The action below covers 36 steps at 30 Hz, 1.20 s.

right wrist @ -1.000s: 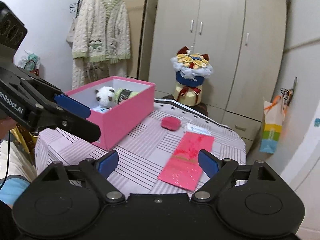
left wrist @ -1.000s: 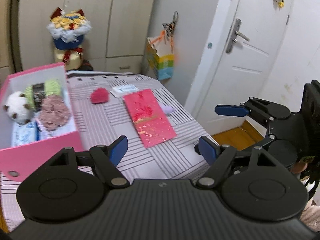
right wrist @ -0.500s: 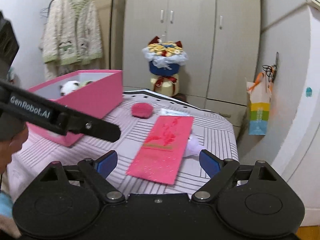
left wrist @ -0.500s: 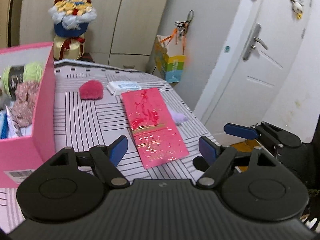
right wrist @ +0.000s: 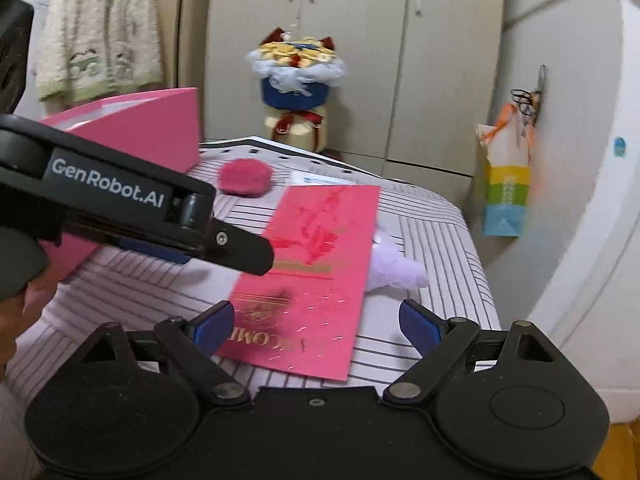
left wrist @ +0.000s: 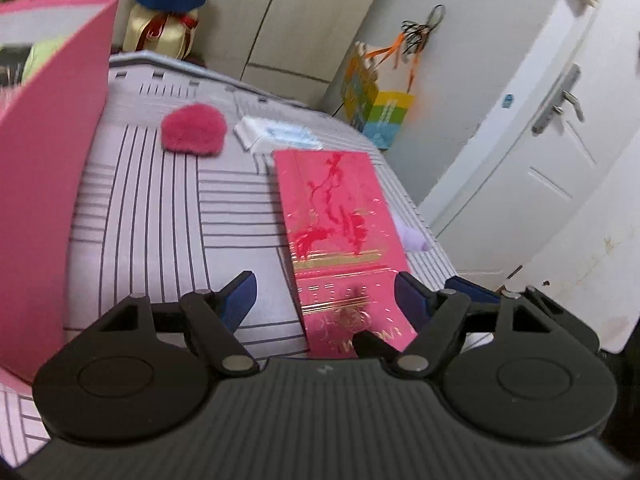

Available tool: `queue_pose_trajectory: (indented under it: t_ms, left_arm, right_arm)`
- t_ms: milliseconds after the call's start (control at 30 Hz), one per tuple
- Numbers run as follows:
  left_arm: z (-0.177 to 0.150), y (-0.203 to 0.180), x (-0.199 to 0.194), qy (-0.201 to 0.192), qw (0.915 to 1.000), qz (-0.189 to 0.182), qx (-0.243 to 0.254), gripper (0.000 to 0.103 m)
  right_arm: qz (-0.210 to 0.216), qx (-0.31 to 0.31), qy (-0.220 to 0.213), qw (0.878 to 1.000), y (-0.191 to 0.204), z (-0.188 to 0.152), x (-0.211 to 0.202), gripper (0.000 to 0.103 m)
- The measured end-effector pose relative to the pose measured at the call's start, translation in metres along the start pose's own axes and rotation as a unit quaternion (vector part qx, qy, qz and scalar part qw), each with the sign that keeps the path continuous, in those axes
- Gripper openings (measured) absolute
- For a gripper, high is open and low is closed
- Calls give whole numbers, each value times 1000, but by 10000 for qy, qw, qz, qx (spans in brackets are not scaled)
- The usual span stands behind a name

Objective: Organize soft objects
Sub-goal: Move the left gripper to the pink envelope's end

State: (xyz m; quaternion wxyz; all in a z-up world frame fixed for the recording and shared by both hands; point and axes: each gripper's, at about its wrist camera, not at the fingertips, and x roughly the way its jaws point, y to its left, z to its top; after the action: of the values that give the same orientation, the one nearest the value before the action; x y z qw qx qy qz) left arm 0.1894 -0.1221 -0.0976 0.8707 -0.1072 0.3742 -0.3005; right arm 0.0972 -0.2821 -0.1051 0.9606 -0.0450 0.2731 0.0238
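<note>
Both the left gripper (left wrist: 325, 298) and right gripper (right wrist: 316, 322) hang spread and empty above the flat pink envelope (right wrist: 308, 268). One fuzzy lilac plush (right wrist: 394, 268) peeks from its right edge. One fuzzy red pompom (left wrist: 194, 130) lies beyond, near the pink cardboard box (left wrist: 44, 184).

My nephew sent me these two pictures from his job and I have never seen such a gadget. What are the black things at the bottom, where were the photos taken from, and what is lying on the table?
Each black thing is a hand-held claw with two blue-tipped fingers; a person holds one in each hand. A camera on each looks forward along its fingers, so one picture comes from the left claw and the other from the right claw. Both are open and hold nothing. On the striped tablecloth lie a long red envelope, a fuzzy red pompom, a white tissue pack and a pale purple fluffy thing half tucked under the envelope. A pink box stands at the left.
</note>
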Motion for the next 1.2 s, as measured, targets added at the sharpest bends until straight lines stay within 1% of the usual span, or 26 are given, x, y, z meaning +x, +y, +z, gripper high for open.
queue_pose_trajectory:
  t_ms: [100,167,233,267,333,367,400,433,500,567,633,733,800,867,967,1100,1200]
  left_arm:
    - [-2,0,6,3,10000,31,58,74]
    - [-3,0,10,46,10000,-31,55,74]
    - [-2,1,12,98,9999,-93,-16,72]
    - [-2,2,14,113,9999,-67,-57,72]
    - [0,1,20,130,9997,188,-34,72]
    - [0,1,21,78,9995,305,29,72]
    - [0,1,22,54,9994,332,52,71]
    - [0,2,23,87,9995,292,38,70]
    - [0,3,25,156,9998,138,-21,64]
    - [0,3,25,193,9998,64,-36,59]
    - [-1,2,26,197,9998,3,-23,56]
    - [-4,0,27,177,9998,-41,-8,47]
    - [-6,0,28,212,9997,-145,-51,41]
    - [-7,0,26,157,9997,-169,-81,41]
    - [-9,0,25,140,9997,-179,-56,41]
    - [-10,-2,21,207,9995,-243,-26,41]
    - [-12,-4,16,233,9995,-213,26,41]
  right_arm:
    - [306,155,57,9994,-2,-1,2,92]
    - [360,112,48,9993,2,-2,3,95]
    - [345,-12,49,9994,8,-1,5,96]
    - [318,-65,60,9995,11,-1,6,96]
    - [187,-165,75,9997,13,-1,10,96]
    - [94,-179,123,9997,13,-1,12,96]
    - [35,-168,186,9997,12,-2,15,96]
    - [43,-154,224,9996,11,-2,17,96]
    - [180,-111,263,9994,9,-3,18,96]
    - [246,-74,297,9992,9,-3,19,96]
    - [238,-51,323,9992,11,-2,20,96]
    - [223,-47,320,9992,15,-3,24,97]
    - [257,73,323,9991,14,-3,26,97]
    - [303,205,330,9988,12,-4,27,97]
    - [330,409,305,9982,9,-7,26,93]
    - [301,427,247,9983,10,-10,23,92]
    - [307,455,163,9984,13,-12,16,92]
